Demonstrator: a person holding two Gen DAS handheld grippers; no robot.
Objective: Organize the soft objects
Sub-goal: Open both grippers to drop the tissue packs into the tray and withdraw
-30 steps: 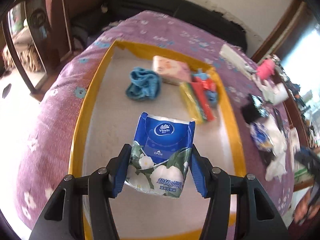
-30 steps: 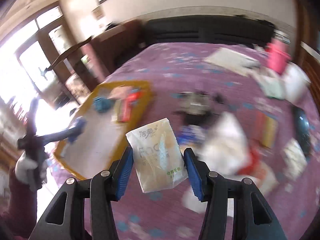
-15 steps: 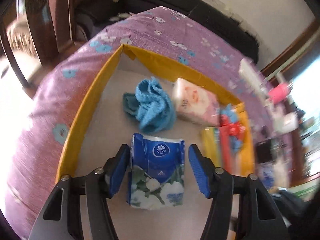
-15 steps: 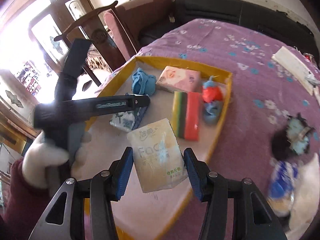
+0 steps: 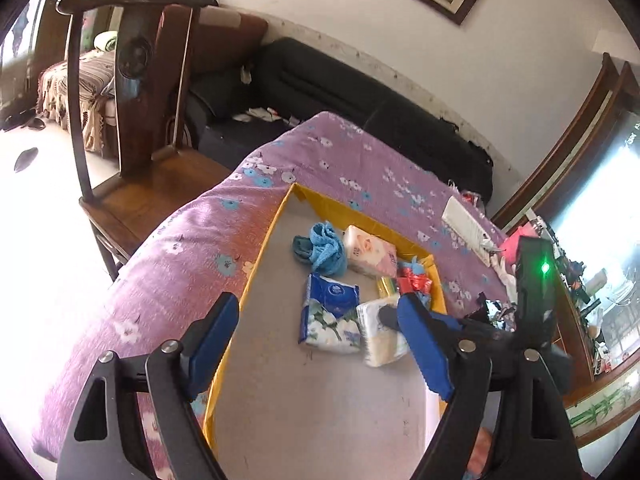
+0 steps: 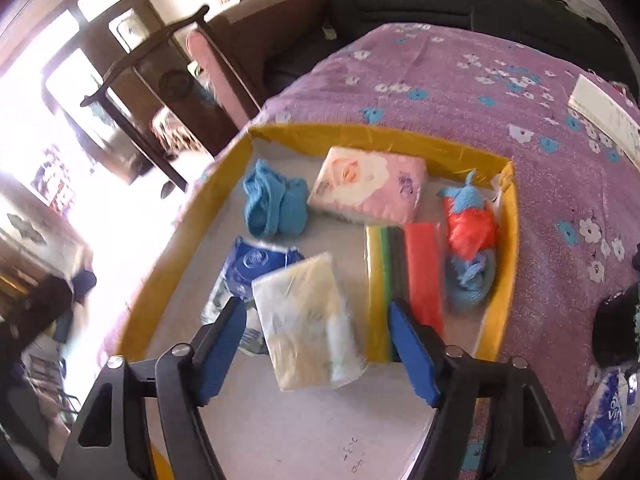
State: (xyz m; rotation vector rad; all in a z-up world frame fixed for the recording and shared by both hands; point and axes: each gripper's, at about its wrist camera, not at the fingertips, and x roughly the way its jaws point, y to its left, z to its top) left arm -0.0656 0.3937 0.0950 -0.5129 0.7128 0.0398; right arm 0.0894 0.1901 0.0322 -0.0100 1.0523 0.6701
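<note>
A yellow-walled tray (image 5: 264, 248) (image 6: 508, 240) lies on a purple flowered cloth. In it lie a blue Vinda tissue pack (image 5: 330, 312) (image 6: 248, 264), a pale yellow-white tissue pack (image 5: 380, 336) (image 6: 308, 320), a pink tissue pack (image 5: 370, 250) (image 6: 368, 186), a blue knitted cloth (image 5: 322, 248) (image 6: 274, 206), striped sponges (image 6: 404, 280) and a red and blue soft toy (image 6: 470, 236). My left gripper (image 5: 320, 348) is open and empty, raised above the tray. My right gripper (image 6: 316, 348) is open, with the pale pack lying blurred between its jaws.
A wooden chair (image 5: 136, 120) stands left of the table and a black sofa (image 5: 360, 100) behind it. A white box (image 5: 466, 220) (image 6: 604, 116), a pink object (image 5: 516, 246) and more clutter lie on the cloth to the right, including another blue pack (image 6: 604, 420).
My left gripper let go of the blue Vinda pack in the tray and drew back upward. My right gripper brought the pale pack beside it and opened.
</note>
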